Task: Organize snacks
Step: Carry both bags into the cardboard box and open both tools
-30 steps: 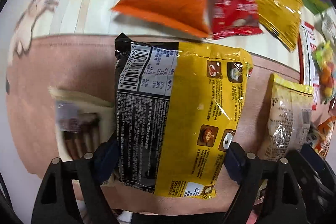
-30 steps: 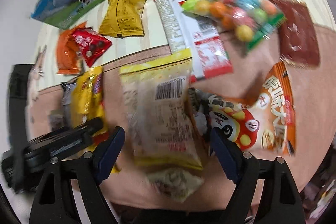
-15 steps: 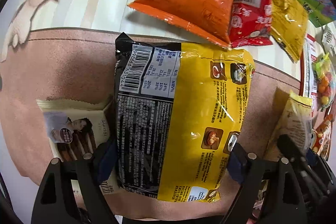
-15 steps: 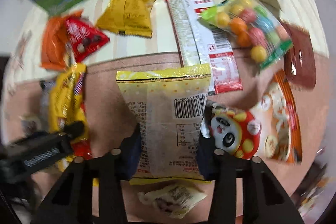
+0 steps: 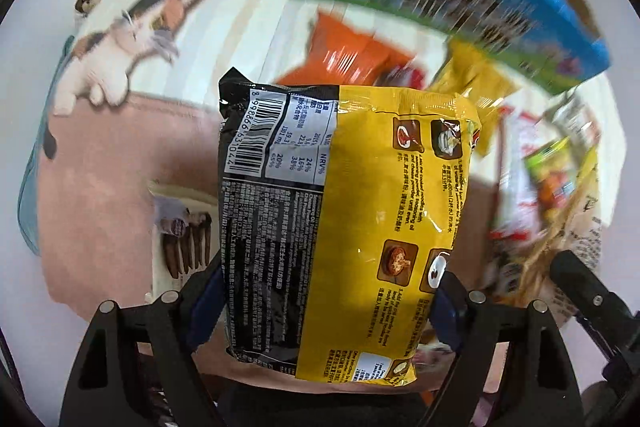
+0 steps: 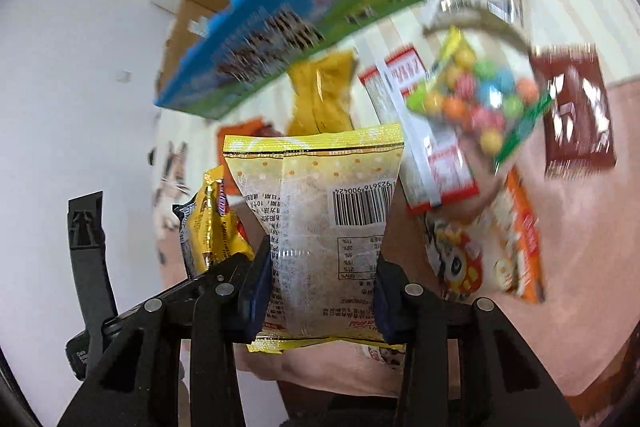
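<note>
Yellow-and-black noodle packet [image 5: 340, 219] fills the centre of the left wrist view, clamped between the left gripper [image 5: 324, 291] fingers. At lower centre of the right wrist view, the right gripper [image 6: 320, 283] is closed on a pale yellow snack bag [image 6: 320, 227]; other snacks lie blurred behind.

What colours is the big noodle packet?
The noodle packet is yellow and black, clearest in the left wrist view.

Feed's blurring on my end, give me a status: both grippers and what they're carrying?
Left gripper shut on yellow-and-black noodle packet. Right gripper shut on pale yellow snack bag. Both bags lifted; blue-and-green milk carton box ahead.
</note>
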The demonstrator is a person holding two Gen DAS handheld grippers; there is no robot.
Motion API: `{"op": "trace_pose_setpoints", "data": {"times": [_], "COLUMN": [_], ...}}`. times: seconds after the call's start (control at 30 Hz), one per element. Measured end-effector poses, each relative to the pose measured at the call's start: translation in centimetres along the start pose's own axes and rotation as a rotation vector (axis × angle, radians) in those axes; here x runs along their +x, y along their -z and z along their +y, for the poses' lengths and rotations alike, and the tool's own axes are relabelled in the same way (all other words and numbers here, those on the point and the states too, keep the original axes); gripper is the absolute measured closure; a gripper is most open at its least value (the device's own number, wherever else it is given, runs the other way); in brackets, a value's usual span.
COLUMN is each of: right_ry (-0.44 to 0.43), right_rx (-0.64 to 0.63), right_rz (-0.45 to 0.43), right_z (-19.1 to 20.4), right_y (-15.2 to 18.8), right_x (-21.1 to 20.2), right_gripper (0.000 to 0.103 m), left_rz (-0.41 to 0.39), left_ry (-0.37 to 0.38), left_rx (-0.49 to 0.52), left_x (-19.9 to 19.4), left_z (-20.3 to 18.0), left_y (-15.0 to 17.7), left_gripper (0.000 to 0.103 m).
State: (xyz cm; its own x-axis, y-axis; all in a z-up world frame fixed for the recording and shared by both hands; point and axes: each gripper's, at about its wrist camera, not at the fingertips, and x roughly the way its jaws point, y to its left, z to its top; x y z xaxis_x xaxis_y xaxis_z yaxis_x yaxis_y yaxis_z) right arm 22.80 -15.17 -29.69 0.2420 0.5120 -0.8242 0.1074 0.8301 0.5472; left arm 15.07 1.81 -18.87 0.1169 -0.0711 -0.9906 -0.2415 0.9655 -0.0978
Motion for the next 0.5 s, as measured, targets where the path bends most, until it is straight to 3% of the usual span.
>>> {"op": "trace_pose_setpoints", "data": {"times": [0.17,0.37,0.5], "right_ry": [-0.043,-0.047,0.022], "right_rx": [-0.048,-0.106,-0.144], "right_rz": [-0.037,-0.116,-0.173], "right_z": [2.2,4.8,7.5], "right_y": [-4.5,-11.2,-17.7], "right_x": [-3.6,-8.3,-8.1], "right_gripper": [0.059,0.059,0.059], "left_rz": [-0.111,-0.211,-0.168], "left_ry": [0.035,0.081,0.115], "left_rx": [0.010,0.081,0.103], "left_x": [-6.7,-12.0,-9.7], "left_z": [-2.6,-6.6,-8.2], "left_y": [-3.0,-11.5,-20.0], "left_gripper": [0.018,0.018,0.018]}}
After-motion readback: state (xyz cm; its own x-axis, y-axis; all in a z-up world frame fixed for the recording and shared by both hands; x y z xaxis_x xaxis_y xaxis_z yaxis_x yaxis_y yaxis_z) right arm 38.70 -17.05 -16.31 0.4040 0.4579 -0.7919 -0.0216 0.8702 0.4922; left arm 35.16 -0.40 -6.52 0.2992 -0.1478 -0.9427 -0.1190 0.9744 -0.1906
